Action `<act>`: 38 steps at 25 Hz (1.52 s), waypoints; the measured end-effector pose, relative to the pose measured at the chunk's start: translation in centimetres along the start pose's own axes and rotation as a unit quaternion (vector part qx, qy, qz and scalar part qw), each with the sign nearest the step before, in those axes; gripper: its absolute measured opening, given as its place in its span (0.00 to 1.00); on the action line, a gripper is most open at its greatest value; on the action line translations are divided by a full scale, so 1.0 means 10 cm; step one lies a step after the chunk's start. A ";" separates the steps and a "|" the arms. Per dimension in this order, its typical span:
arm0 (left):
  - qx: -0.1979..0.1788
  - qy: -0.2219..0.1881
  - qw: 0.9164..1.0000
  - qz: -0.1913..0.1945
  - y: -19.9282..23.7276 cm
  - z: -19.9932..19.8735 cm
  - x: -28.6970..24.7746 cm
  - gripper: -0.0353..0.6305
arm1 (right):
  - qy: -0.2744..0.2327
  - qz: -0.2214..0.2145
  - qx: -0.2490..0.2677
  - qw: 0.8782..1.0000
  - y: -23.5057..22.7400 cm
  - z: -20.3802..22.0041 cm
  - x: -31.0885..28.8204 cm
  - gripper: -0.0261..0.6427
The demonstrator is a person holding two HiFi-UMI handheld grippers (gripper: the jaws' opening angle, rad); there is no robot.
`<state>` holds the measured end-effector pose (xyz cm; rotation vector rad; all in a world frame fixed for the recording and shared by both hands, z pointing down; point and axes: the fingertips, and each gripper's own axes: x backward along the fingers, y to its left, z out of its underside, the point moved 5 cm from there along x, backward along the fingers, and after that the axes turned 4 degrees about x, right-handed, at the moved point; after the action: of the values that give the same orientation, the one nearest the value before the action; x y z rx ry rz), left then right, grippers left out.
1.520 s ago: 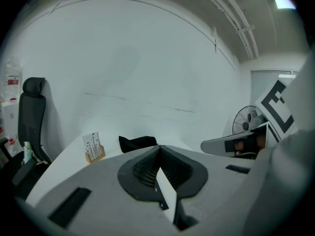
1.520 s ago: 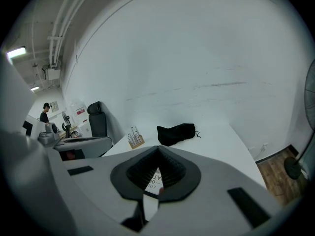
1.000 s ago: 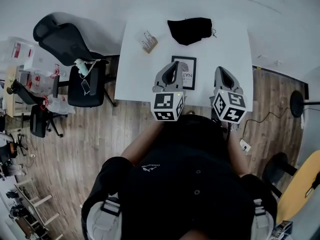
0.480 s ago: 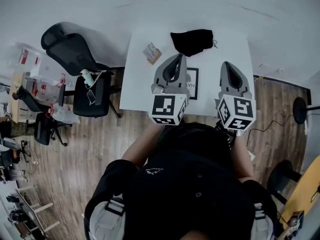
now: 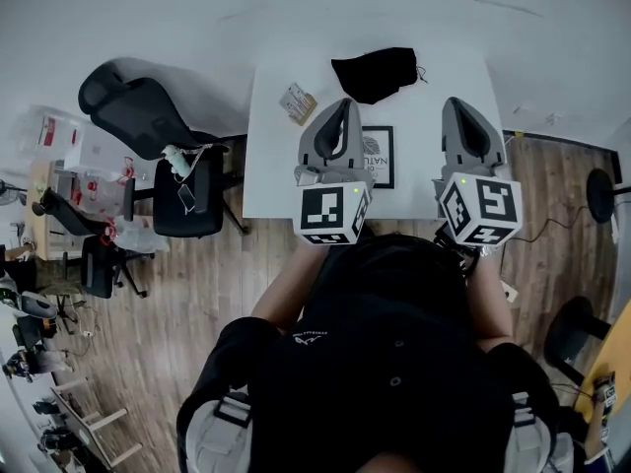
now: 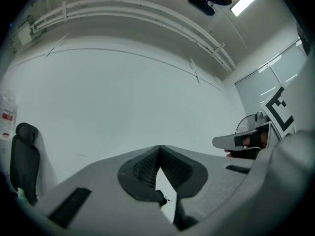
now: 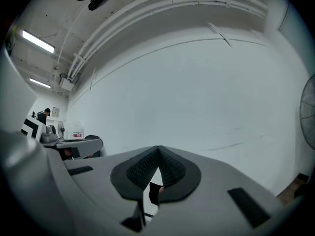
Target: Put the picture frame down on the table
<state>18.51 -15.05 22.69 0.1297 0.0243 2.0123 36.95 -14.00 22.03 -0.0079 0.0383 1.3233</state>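
Picture frame [image 5: 380,158], between my left gripper [image 5: 341,106] and right gripper [image 5: 459,106]: dark capitals run sideways on the print, roughly "NATU". The rest is too small to read.

Both gripper cubes carry black-and-white square code markers, no letters or digits.

White logo on my shirt [image 5: 317,337] and red labels on the packages [image 5: 47,131] at far left: unreadable.

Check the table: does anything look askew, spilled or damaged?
Nothing stands out. The frame lies flat on the table, square to its edges, partly behind the left claw. A black cloth sits bunched at the far edge and a small packet lies slightly turned near the far left corner. No spill or damage shows.
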 end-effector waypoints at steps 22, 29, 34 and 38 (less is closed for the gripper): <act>0.011 0.038 0.999 0.012 -0.13 0.32 0.09 0.06 | 0.019 -0.013 -0.011 1.000 0.13 0.20 0.12 0.04; 0.013 0.040 0.999 0.013 -0.15 0.33 0.11 0.06 | 0.021 -0.014 -0.013 1.000 0.13 0.22 0.15 0.04; 0.014 0.045 0.999 0.012 -0.16 0.37 0.13 0.06 | 0.023 -0.014 -0.014 1.000 0.14 0.24 0.17 0.04; 0.014 0.046 0.999 0.011 -0.15 0.38 0.14 0.06 | 0.024 -0.013 -0.018 0.999 0.12 0.25 0.17 0.04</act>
<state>19.69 -13.32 26.42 0.0558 0.1104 2.0386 36.26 -11.99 24.47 -0.0703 0.0557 1.2985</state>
